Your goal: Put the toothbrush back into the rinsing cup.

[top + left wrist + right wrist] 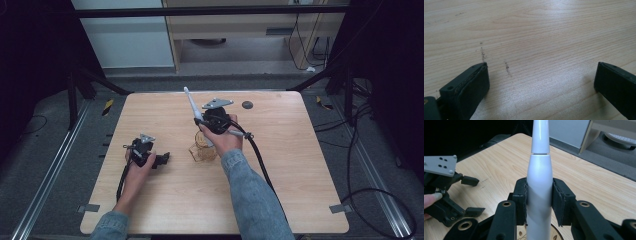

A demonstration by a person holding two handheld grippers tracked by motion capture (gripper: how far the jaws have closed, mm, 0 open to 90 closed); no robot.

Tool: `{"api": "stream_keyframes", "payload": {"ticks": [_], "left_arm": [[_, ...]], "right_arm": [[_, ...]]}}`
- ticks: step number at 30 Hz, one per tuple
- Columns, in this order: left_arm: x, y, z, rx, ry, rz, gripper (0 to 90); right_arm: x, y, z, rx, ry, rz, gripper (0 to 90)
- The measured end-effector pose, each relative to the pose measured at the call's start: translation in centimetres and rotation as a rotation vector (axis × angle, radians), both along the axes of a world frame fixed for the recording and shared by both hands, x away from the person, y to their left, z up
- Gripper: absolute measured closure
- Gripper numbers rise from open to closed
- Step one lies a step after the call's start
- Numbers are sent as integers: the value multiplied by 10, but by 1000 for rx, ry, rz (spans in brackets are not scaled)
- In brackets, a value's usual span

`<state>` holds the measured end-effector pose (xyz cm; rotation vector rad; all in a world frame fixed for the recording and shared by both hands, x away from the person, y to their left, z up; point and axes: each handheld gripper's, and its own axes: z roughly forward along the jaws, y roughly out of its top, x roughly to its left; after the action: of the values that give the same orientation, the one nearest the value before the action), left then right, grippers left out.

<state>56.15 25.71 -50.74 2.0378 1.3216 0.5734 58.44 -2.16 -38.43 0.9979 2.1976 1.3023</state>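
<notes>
- Clearly, our right tongs [539, 195] clamp a smooth white plastic electric toothbrush handle [539, 177] above a clear patterned glass cup [202, 150].
- Our left tongs [541, 85] rest spread apart on the pale wooden tabletop [549, 30]; we read no writing.

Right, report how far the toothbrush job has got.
Done: the right tongs are clamped on the slim white electric toothbrush. In hand: it is held upright over the amber patterned glass cup. Left: releasing it, apparently into or out of the cup. The left tongs rest open on the table.

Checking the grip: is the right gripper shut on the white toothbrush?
Shut on it: the right gripper has both pads against the toothbrush handle.
</notes>
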Motion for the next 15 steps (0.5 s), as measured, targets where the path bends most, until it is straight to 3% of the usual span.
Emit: {"api": "stream_keyframes", "payload": {"ticks": [15], "left_arm": [[0, 0, 0, 0, 0, 0, 0]], "right_arm": [[-1, -1, -8, -10, 11, -6, 666]]}}
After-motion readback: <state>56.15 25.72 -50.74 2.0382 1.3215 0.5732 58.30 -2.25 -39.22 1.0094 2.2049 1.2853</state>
